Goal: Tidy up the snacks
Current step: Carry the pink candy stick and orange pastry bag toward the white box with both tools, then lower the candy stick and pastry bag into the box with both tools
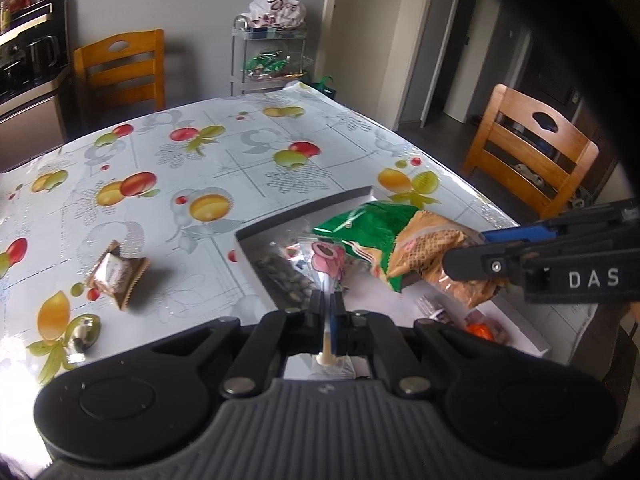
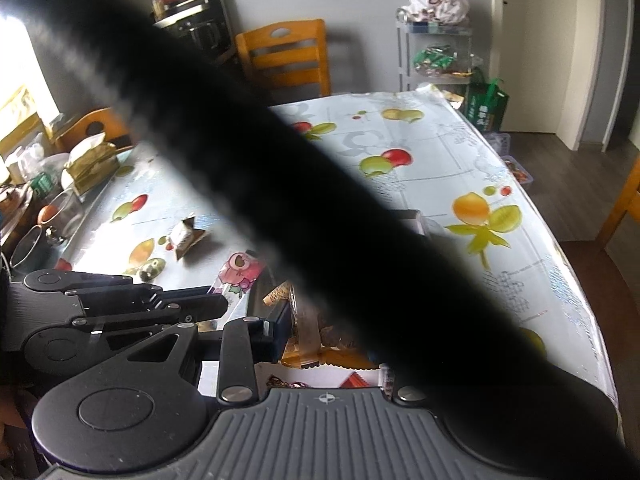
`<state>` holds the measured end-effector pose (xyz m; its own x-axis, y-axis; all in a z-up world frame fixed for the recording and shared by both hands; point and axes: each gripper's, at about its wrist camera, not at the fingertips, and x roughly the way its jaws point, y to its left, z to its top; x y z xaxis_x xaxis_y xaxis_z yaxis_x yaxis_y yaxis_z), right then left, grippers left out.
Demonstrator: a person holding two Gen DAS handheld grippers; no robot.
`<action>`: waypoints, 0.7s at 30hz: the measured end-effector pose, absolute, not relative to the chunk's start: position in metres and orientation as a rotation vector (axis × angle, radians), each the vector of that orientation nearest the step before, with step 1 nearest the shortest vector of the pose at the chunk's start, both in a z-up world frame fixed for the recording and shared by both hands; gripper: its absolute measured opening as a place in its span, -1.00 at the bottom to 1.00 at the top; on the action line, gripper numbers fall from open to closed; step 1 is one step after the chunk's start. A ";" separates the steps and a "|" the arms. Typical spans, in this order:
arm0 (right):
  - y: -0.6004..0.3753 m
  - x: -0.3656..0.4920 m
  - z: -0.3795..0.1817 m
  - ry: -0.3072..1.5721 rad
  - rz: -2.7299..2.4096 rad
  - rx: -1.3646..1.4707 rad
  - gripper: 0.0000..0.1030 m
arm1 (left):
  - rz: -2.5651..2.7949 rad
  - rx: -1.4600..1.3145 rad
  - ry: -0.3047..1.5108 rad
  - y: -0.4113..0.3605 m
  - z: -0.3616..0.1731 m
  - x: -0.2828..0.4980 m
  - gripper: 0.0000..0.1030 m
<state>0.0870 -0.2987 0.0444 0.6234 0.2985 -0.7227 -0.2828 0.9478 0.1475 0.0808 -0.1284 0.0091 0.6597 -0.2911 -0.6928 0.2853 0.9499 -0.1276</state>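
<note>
Your right tool (image 1: 472, 264) – marked "DAS" – pinches the green bag (image 1: 384, 240); your left tool (image 1: 329, 300) is pressed together on a clear packet (image 1: 320, 258) over the box (image 1: 304, 208).

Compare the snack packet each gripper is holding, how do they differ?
The green and tan packet in the right gripper is large and opaque; the clear pink-printed packet in the left gripper is smaller and see-through. The green one is gripped by its bulk, the clear one by its thin edge. Both hang over the tray.

Fruit-print tablecloth (image 1: 240, 168); wooden chairs (image 1: 120, 68) beyond; coffee machine (image 1: 32, 44) far left.
</note>
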 end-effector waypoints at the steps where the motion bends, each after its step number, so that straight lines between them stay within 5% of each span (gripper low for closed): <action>1: -0.301 0.086 0.044 0.834 0.326 0.024 -0.27 | -0.332 -0.007 0.788 -0.130 0.008 0.081 -1.00; 21: -0.325 0.088 0.015 0.916 0.272 0.041 -0.27 | -0.435 0.023 0.877 -0.160 -0.016 0.086 -1.00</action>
<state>0.0881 -0.3249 0.0150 0.5772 0.2493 -0.7777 -0.2148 0.9651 0.1499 0.0863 -0.1596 -0.0157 0.5581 -0.3598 -0.7478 0.3785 0.9123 -0.1564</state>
